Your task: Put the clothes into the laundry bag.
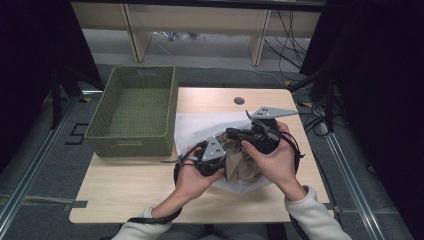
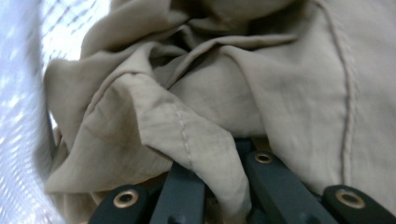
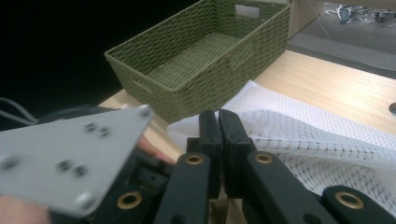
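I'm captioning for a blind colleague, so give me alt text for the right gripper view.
Two black fingers pressed together above white mesh fabric on a light wooden table, with an empty green woven basket beyond.

Pale wooden table (image 1: 150, 185), green woven basket (image 1: 134, 111), white mesh bag (image 1: 200, 127)

Crumpled beige cloth (image 2: 219, 93) drapes over the left hand-held gripper (image 2: 219, 163), white mesh (image 2: 18, 116) beside it.
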A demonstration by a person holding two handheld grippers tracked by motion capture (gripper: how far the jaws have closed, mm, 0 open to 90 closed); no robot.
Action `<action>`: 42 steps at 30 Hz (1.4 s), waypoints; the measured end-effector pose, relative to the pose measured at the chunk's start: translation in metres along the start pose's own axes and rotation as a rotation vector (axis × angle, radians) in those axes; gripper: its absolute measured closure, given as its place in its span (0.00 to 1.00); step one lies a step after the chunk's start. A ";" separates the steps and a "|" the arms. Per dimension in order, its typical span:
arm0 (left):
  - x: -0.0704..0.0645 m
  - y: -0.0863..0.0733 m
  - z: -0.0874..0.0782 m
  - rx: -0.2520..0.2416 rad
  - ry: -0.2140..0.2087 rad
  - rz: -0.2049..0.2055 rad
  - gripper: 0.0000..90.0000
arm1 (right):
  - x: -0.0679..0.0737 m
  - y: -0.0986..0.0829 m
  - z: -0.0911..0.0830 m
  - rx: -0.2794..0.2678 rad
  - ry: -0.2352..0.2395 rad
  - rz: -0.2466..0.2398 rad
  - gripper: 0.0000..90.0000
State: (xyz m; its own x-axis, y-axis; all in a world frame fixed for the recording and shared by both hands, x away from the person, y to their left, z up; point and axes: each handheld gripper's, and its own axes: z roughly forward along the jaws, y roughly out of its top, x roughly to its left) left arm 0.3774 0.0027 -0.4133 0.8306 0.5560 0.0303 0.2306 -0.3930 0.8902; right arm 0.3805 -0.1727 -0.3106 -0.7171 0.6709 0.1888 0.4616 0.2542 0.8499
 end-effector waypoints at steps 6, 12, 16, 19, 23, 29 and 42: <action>0.011 -0.015 0.020 0.068 0.007 -0.032 0.98 | -0.009 -0.003 0.007 0.018 -0.009 0.014 1.00; 0.022 -0.033 0.037 0.133 0.010 -0.024 0.97 | -0.017 -0.007 0.015 0.071 -0.038 0.054 1.00; 0.020 -0.046 0.045 0.164 -0.002 -0.025 0.92 | -0.024 -0.009 0.019 0.092 -0.043 0.057 1.00; 0.019 -0.050 0.044 0.167 -0.010 -0.031 0.85 | -0.025 -0.011 0.020 0.109 -0.058 0.080 1.00; 0.018 -0.054 0.030 0.170 -0.009 -0.027 0.64 | -0.028 -0.011 0.020 0.108 -0.071 0.079 1.00; 0.021 -0.054 -0.011 0.138 0.008 -0.073 0.48 | -0.030 -0.010 0.019 0.109 -0.080 0.079 1.00; 0.052 -0.056 -0.010 0.150 0.095 -0.143 0.35 | -0.031 -0.011 0.022 0.113 -0.076 0.062 1.00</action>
State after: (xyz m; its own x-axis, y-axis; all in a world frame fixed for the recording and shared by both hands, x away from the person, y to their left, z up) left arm 0.4027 0.0603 -0.4570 0.7341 0.6777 -0.0426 0.4216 -0.4057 0.8110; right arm 0.4088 -0.1808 -0.3361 -0.6456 0.7376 0.1979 0.5627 0.2842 0.7762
